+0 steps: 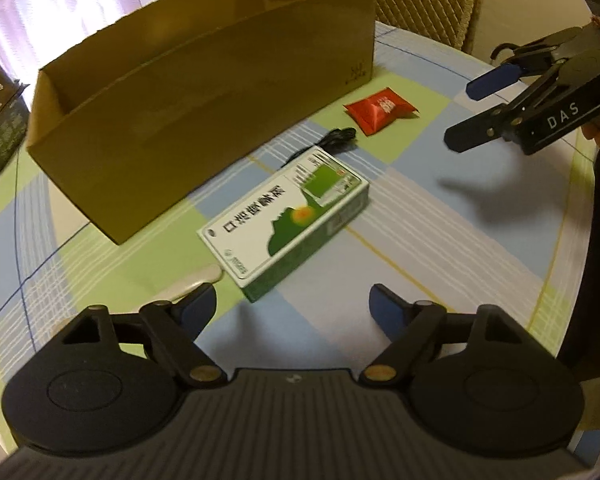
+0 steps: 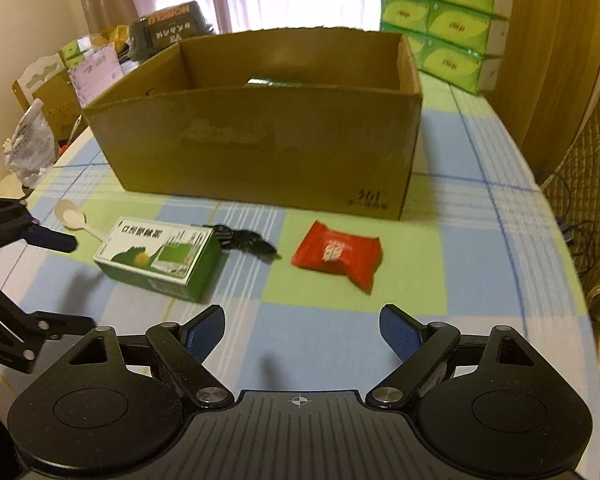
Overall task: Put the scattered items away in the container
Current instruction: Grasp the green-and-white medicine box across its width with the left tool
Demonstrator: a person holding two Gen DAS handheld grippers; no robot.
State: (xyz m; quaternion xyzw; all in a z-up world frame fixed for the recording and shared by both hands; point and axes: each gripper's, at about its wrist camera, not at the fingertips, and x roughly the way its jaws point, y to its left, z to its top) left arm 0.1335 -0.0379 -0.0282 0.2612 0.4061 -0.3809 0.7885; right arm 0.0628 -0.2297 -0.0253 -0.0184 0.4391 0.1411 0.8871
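Both grippers are hovering over the near edge of the checked blue-and-green tablecloth (image 2: 480, 280), each with jaws spread wide and nothing between them: the left gripper (image 1: 292, 312) is facing the green-and-white cardboard medicine box (image 1: 288, 220), and the right gripper (image 2: 300, 328) is looking toward the red foil snack packet (image 2: 338, 256), seemingly so each can take the item on its own side. Between those two items a black coiled cable (image 2: 244, 238) is lying on the cloth, touching the medicine box's far end. Just beyond, toward the table's far edge, the open brown cardboard box (image 2: 260, 148) is standing as the container. Only the right wrist view is showing the white plastic spoon (image 2: 74, 216) fully, plus something green already inside the box; the left view is showing the right gripper side-on.
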